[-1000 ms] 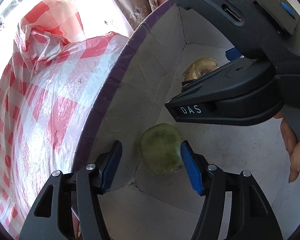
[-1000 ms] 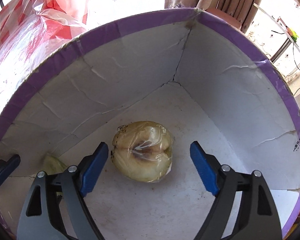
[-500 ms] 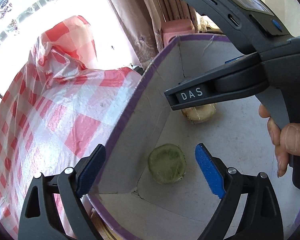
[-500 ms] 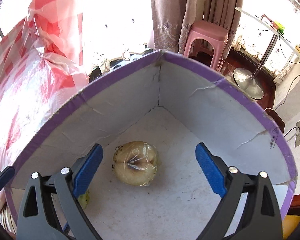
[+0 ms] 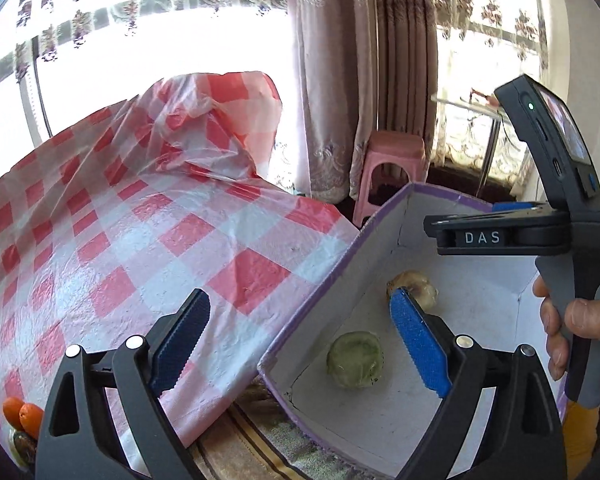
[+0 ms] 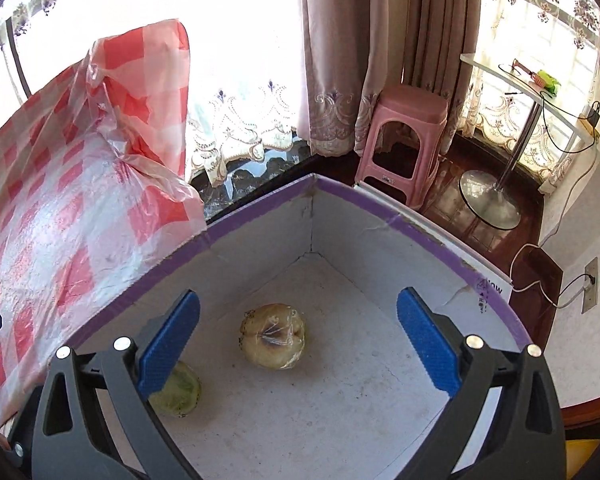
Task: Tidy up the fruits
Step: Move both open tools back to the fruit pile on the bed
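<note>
A white cardboard box with a purple rim (image 5: 312, 300) (image 6: 256, 220) stands beside the table. On its floor lie a green wrapped fruit (image 5: 354, 359) (image 6: 180, 394) and a yellow wrapped fruit (image 6: 273, 336) (image 5: 418, 286). My left gripper (image 5: 296, 336) is open and empty, raised over the box's near left wall. My right gripper (image 6: 298, 338) is open and empty, high above the yellow fruit. The right gripper's body (image 5: 540, 232) shows at the right of the left wrist view. Orange fruits (image 5: 22, 414) lie at the lower left edge of the table.
A table under a red-and-white checked plastic cloth (image 5: 120, 240) (image 6: 40, 220) fills the left. A pink stool (image 6: 404, 136) stands behind the box by the curtains (image 6: 380, 40). A round metal-based side table (image 6: 500, 184) stands at the right. A striped rug (image 5: 252, 440) lies under the box.
Both grippers have risen up and back out of the box, open and empty. The two fruits stay on the box floor. The room and table have come into view.
</note>
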The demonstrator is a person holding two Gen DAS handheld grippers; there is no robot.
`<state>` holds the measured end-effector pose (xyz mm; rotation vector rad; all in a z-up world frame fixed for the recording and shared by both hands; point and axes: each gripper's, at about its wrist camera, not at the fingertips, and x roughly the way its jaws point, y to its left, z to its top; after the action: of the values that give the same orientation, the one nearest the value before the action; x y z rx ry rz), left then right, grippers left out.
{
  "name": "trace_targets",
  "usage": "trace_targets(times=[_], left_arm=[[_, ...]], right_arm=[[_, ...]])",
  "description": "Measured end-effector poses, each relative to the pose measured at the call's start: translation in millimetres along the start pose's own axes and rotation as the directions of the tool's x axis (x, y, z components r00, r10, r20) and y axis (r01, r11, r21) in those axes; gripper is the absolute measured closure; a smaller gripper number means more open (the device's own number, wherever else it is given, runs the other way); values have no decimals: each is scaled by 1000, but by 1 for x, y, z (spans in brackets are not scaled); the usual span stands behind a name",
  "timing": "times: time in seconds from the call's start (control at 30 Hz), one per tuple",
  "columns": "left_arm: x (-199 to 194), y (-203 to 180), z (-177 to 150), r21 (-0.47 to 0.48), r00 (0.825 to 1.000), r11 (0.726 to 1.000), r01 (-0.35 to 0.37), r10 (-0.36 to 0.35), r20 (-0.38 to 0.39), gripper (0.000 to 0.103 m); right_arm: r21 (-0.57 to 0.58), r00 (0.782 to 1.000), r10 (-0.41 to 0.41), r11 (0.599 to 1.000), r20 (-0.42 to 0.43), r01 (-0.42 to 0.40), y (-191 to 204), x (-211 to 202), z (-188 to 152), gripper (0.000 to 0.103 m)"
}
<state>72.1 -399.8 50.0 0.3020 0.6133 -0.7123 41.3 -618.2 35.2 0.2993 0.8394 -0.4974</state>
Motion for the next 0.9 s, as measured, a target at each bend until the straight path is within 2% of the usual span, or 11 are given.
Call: trace_targets(times=[0.23,0.47,0.57,0.77,0.9], left_arm=[[-52,51,-20,-140,999,989,-45,45,0,14],[-113,103,-71,-244,992,962,-122,125,-4,14],[-144,127,-94,-302,985,939,-163,170,-3,14],[-195,168,-143,-404,962,877,-261,272,-30,14],[-215,187,-173,-458,950,837,-300,304,-67,15]], right_arm=[[-83,985,152,986,81,-145,49,-50,-5,3],[-198,945,328,926,-4,-323,142,-64,-40,2],[-238,916,396,885,-64,-400,184,-67,-63,2],[-317,871,464,812,-161,-490,255,-78,-108,2],[-379,860,469,772,-202,-511,286,-86,-132,2]])
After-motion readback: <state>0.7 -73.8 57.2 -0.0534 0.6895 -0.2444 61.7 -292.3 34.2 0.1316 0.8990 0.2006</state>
